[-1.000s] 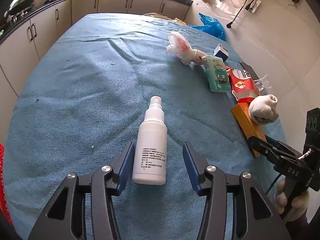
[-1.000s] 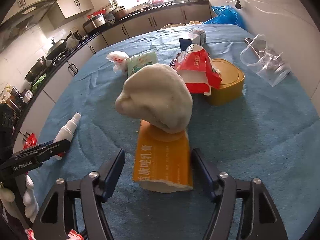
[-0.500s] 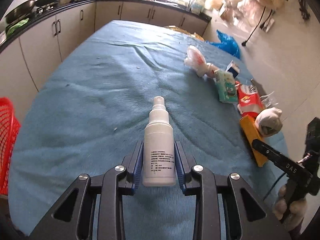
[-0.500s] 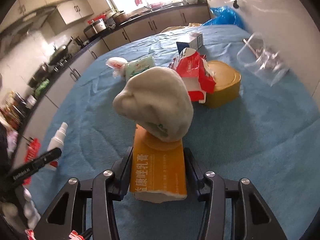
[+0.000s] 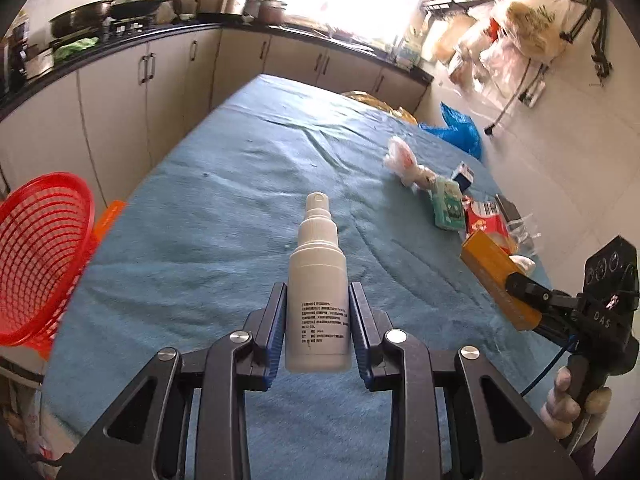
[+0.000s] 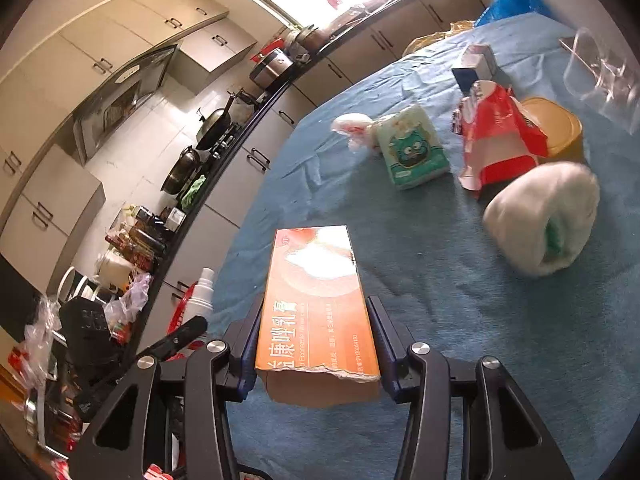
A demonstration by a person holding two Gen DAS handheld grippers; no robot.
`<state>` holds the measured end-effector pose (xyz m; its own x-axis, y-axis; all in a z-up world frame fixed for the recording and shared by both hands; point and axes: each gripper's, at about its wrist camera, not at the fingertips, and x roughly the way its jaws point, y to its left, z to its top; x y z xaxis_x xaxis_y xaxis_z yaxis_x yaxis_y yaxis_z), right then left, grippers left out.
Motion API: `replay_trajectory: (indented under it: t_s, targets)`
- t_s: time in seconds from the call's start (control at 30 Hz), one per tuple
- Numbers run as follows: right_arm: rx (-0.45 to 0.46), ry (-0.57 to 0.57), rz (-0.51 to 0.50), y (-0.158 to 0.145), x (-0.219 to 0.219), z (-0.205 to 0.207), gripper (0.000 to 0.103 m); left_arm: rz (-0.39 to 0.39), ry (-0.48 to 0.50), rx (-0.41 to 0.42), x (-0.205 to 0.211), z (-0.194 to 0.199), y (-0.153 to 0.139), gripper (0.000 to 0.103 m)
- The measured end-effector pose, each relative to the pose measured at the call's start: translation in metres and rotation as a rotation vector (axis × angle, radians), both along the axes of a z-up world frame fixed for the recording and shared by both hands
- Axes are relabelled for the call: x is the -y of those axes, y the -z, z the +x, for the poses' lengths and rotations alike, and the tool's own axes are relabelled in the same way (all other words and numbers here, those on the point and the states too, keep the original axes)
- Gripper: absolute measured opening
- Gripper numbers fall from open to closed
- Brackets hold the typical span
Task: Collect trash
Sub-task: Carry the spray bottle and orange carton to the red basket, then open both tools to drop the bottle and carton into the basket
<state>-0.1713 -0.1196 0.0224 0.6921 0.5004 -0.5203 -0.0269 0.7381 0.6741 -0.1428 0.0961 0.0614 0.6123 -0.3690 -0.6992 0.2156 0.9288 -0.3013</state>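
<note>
My left gripper [image 5: 318, 332] is shut on a white spray bottle [image 5: 317, 292] and holds it above the blue table cloth [image 5: 224, 216]. My right gripper [image 6: 316, 344] is shut on an orange carton [image 6: 316, 300] and holds it lifted; the carton also shows in the left wrist view [image 5: 496, 280]. A white rolled sock [image 6: 544, 220] lies on the cloth to the right of the carton. A red mesh basket [image 5: 36, 256] stands off the table's left edge.
On the right of the table lie a green tissue pack [image 6: 412, 148], a red and white wrapper [image 6: 496, 144], a yellow tub [image 6: 556, 128], a crumpled white bag [image 6: 352, 128], a small blue box [image 6: 476, 66] and clear plastic packaging [image 6: 600, 80]. Kitchen cabinets [image 5: 132, 92] run behind.
Both grippers closed on their objects and lifted them. The white sock slid off the carton onto the cloth. The left view swung up and left, showing the red basket.
</note>
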Motion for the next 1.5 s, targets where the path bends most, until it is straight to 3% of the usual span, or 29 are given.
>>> replay_trajectory:
  t_s: [0.33,0.87,1.17,1.4,1.5]
  targets:
    - [0.017,-0.07,-0.044,-0.013,-0.043,0.017,0.052,-0.03,-0.15,0.052,-0.064,-0.02,-0.014,0.029]
    - [0.026,-0.315,-0.103,-0.024,-0.18,0.077,0.052,-0.011,-0.439,0.051,-0.193,-0.023,-0.007,0.029]
    - [0.056,-0.463,-0.132,-0.034,-0.283,0.122,0.052,0.017,-0.48,0.03,-0.232,-0.006,0.001,0.029]
    - [0.055,-0.531,-0.129,-0.022,-0.348,0.151,0.055,0.013,-0.506,0.036,-0.246,-0.003,-0.001,0.029]
    - [0.041,-0.523,-0.118,-0.017,-0.358,0.158,0.067,0.01,-0.503,0.049,-0.247,-0.005,-0.004,0.043]
